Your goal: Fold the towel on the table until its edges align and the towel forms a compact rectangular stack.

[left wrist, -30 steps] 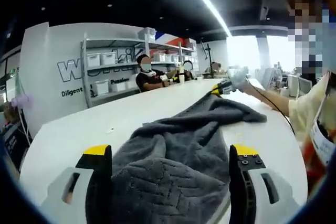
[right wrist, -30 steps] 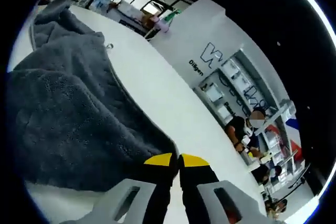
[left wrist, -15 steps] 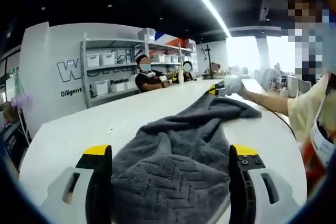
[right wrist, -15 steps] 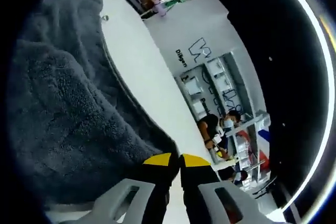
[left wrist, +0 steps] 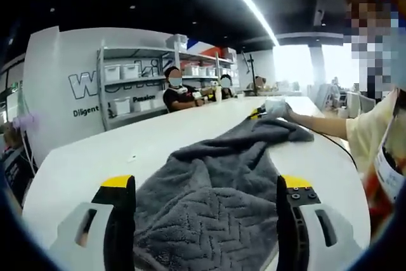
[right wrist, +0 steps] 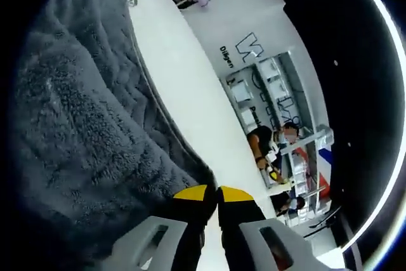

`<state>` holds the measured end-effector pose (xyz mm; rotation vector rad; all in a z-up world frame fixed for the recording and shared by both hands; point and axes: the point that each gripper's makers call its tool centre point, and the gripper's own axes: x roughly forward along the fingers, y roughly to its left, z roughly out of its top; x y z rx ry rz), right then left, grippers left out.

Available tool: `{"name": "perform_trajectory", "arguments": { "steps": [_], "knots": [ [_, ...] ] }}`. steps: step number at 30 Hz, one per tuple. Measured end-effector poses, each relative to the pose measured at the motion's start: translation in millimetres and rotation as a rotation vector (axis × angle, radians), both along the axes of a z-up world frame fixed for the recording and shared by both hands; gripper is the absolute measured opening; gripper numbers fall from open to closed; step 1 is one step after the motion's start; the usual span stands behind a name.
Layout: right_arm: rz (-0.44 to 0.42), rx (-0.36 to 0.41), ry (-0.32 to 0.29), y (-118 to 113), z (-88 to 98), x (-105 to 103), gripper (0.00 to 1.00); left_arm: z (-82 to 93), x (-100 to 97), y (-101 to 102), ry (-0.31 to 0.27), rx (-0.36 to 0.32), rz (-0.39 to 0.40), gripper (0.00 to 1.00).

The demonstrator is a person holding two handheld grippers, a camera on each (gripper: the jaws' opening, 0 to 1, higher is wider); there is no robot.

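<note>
the grey towel lies on the white desk. the left hand-held gripper is spread around its near end. toward 1 o'clock, the right hand-held gripper pinches the far corner, now carried lower and farther; the fold remains unfinished.

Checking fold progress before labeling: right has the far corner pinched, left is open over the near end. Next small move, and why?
Probably close the left gripper on the near edge of the towel. Its jaws stand wide apart with the cloth lying between them, ungripped, while the right gripper is shut on the far corner. The towel lies rumpled on the white table, so both ends likely need holding before folding.
</note>
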<state>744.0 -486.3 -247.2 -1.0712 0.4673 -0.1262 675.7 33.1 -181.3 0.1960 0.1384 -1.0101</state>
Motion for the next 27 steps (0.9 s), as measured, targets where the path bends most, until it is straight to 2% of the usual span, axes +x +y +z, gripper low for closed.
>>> {"name": "perform_trajectory", "arguments": {
  "steps": [6,11,18,21,23,27],
  "knots": [
    [-0.022,0.094,0.013,-6,-8.4,-1,0.03,0.4,-0.9,0,0.000,-0.004,-0.001,0.90],
    [-0.022,0.132,0.025,-3,-10.5,-4,0.05,-0.3,-0.4,0,0.001,-0.002,0.001,0.90],
    [-0.064,0.171,0.006,-8,4.3,-14,0.33,-2.1,1.2,1,0.004,0.005,0.004,0.90],
    [-0.039,0.198,0.017,-3,7.4,-17,0.42,-2.6,1.9,1,0.005,0.008,0.005,0.90],
    [-0.017,0.220,0.003,2,11.6,-17,0.53,-2.6,2.0,1,0.005,0.008,0.005,0.90],
    [-0.055,0.251,0.015,2,17.1,-23,0.70,-2.6,2.0,2,0.005,0.008,0.005,0.90]
  ]
}}
